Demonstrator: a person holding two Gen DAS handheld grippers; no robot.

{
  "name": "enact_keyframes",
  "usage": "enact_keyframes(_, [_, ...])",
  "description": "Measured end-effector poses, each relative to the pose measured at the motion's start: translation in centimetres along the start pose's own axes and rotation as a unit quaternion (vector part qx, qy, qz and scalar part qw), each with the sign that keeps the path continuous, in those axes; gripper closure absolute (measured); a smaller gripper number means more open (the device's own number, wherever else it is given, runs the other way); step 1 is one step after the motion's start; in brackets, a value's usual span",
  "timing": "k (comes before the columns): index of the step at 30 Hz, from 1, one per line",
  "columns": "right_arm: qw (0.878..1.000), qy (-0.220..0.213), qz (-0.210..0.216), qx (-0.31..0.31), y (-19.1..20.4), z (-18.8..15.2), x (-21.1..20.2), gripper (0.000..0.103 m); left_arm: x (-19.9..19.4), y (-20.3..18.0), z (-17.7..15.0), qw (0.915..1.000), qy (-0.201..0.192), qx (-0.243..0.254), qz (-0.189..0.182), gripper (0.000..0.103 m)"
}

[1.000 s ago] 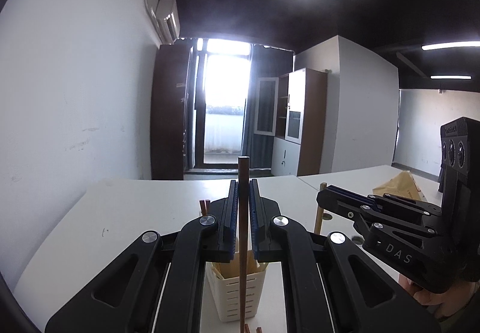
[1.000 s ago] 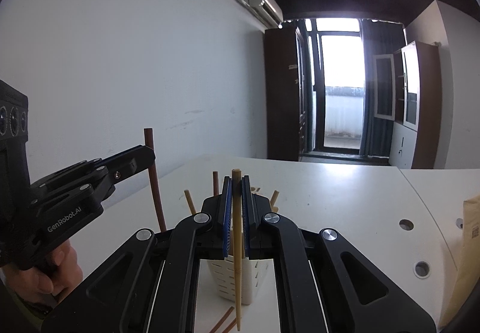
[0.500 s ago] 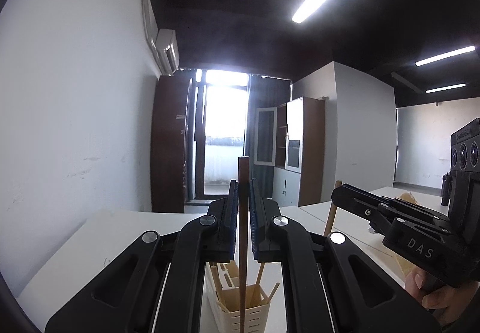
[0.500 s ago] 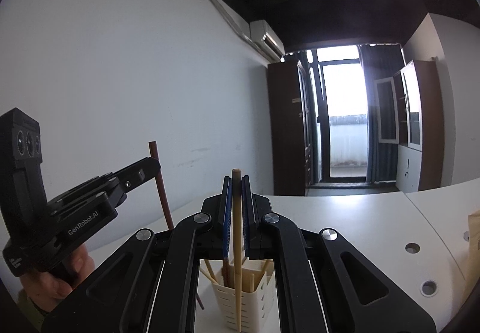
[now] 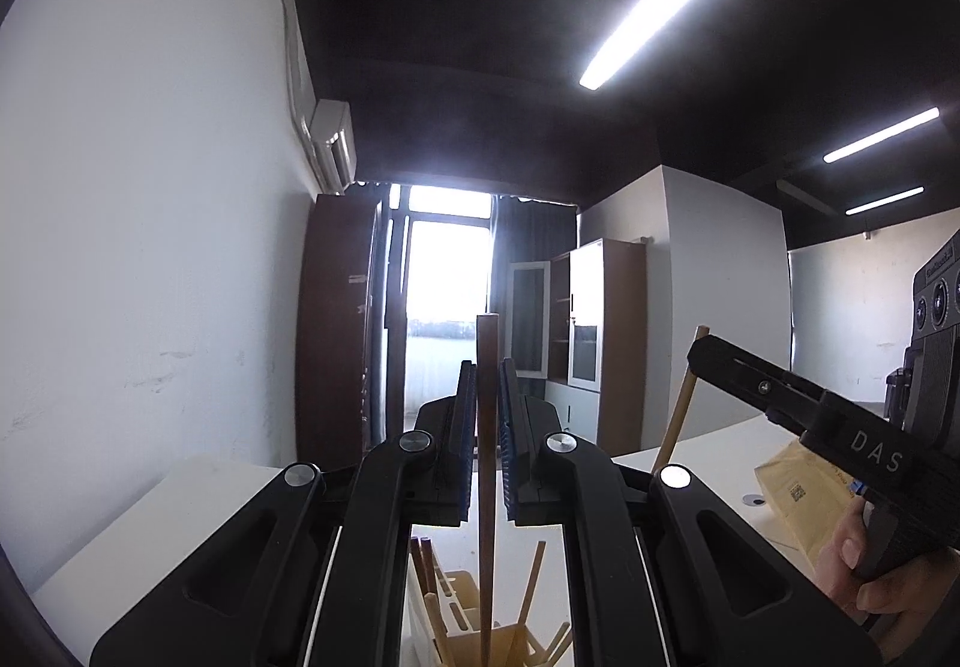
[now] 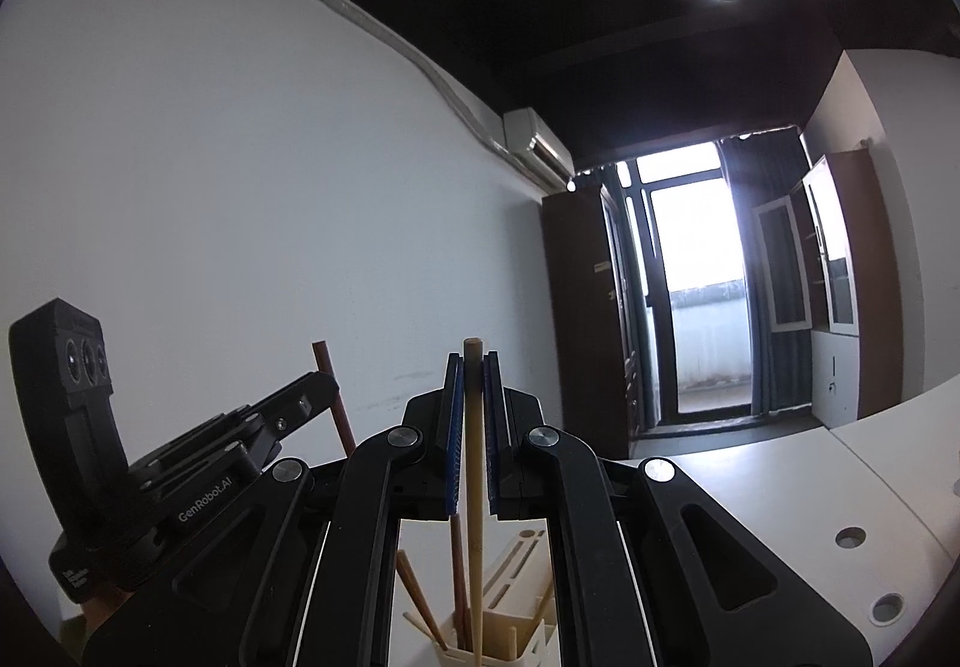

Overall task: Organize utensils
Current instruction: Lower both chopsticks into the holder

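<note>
Left tongs (image 5: 487, 397) pinched on a dark brown chopstick (image 5: 486, 463), held upright, lower end down inside the cream utensil holder (image 5: 462, 616) directly below. Several pale chopsticks (image 5: 531, 586) leaned in the holder's compartments; exact compartment of the dark one not discernible. Right tongs (image 6: 474, 397) clamped on a light wooden chopstick (image 6: 474, 487), also upright, tip lowered into the same holder (image 6: 528, 631) beside a dark stick (image 6: 457, 571) already standing there. Holder stood on the white table (image 6: 750, 481), near its front edge as seen. Seen beside each other across both views: right tongs (image 5: 699, 352) gripping their pale stick, left tongs (image 6: 327, 385) gripping the dark one. Yellow padded envelope (image 5: 798, 493) lay toward the table's right side. Cabinet (image 5: 606, 337) and bright balcony door (image 5: 447, 307) beyond the far edge.
</note>
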State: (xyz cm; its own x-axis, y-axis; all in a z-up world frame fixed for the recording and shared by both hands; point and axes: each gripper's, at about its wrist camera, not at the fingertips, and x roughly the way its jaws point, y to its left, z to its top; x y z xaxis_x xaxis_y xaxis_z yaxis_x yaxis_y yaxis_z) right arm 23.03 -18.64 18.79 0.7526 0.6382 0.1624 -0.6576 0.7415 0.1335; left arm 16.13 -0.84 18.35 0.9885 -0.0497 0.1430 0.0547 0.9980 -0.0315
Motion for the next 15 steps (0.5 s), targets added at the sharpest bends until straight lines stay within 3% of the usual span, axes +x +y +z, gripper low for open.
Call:
enact_keyframes(8, [1.0, 0.009, -0.001, -0.006, -0.5, -1.0, 2.0, 0.096, 0.5, 0.7, -0.7, 0.9996, -0.012, -0.017, 0.017, 0.096])
enact_keyframes(15, [0.997, 0.073, -0.006, -0.003, -1.2, -2.9, 4.5, 0.096, 3.3, 1.4, -2.4, 0.998, 0.052, -0.024, 0.025, 0.096])
